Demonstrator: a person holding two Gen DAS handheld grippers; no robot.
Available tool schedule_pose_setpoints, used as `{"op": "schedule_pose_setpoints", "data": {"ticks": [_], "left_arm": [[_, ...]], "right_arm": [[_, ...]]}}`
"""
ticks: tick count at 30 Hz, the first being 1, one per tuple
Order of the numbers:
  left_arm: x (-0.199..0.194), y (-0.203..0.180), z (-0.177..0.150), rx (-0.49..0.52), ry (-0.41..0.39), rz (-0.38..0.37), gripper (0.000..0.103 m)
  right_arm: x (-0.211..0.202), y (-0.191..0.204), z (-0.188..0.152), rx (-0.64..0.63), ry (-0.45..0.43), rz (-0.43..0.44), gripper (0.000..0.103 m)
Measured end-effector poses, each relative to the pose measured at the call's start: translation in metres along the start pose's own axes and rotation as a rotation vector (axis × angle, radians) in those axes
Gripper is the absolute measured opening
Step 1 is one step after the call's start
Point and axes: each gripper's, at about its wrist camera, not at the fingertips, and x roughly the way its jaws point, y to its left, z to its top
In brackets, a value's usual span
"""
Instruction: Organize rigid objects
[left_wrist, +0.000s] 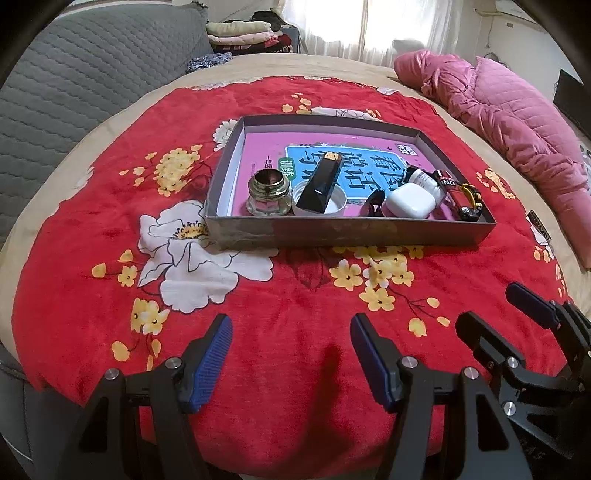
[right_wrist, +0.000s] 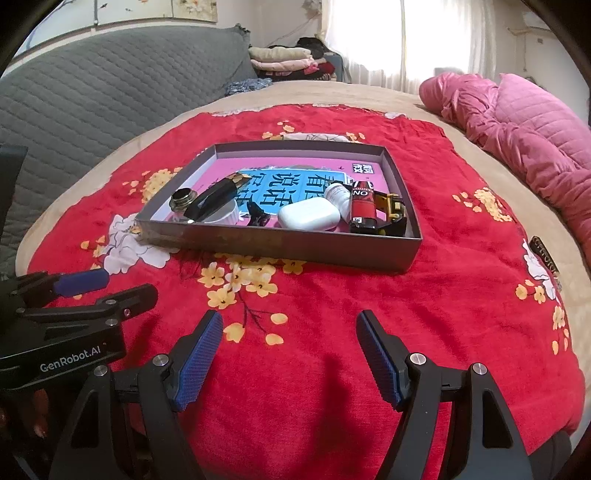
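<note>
A grey shallow box (left_wrist: 347, 230) (right_wrist: 280, 251) sits on the red flowered blanket. Inside lie a glass jar with a brass rim (left_wrist: 268, 192) (right_wrist: 181, 199), a black bar with a gold end (left_wrist: 320, 184) (right_wrist: 216, 195) resting across a white lid (left_wrist: 334, 206) (right_wrist: 225, 216), a white earbud case (left_wrist: 410, 201) (right_wrist: 308, 217), a white bottle (left_wrist: 424, 181) (right_wrist: 338, 194), a red and black can (left_wrist: 456, 194) (right_wrist: 363, 206), a small black clip (left_wrist: 375, 205) (right_wrist: 256, 216) and a yellow and black toy (left_wrist: 472, 197) (right_wrist: 393, 210). My left gripper (left_wrist: 291, 358) (right_wrist: 107, 288) and right gripper (right_wrist: 290, 354) (left_wrist: 487, 314) are open and empty, side by side in front of the box.
A pink quilted garment (left_wrist: 517, 118) (right_wrist: 524, 125) lies at the right of the bed. A grey quilted headboard (left_wrist: 81, 81) (right_wrist: 92, 92) stands at the left. Folded clothes (left_wrist: 243, 35) (right_wrist: 288, 61) are stacked at the back by the window.
</note>
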Motion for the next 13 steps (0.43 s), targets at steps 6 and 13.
{"op": "schedule_pose_setpoints", "data": {"ticks": [6,13], "left_arm": [[0.0017,0.0,0.0,-0.002,0.005,0.006,0.066],[0.0042,0.0027,-0.0004,-0.005,0.017,-0.006,0.066]], "right_arm": [[0.0003,0.0004,0.0001,-0.001,0.0,-0.002,0.076],[0.0006,-0.0024,0.0018,0.015,-0.008,0.002,0.076]]}}
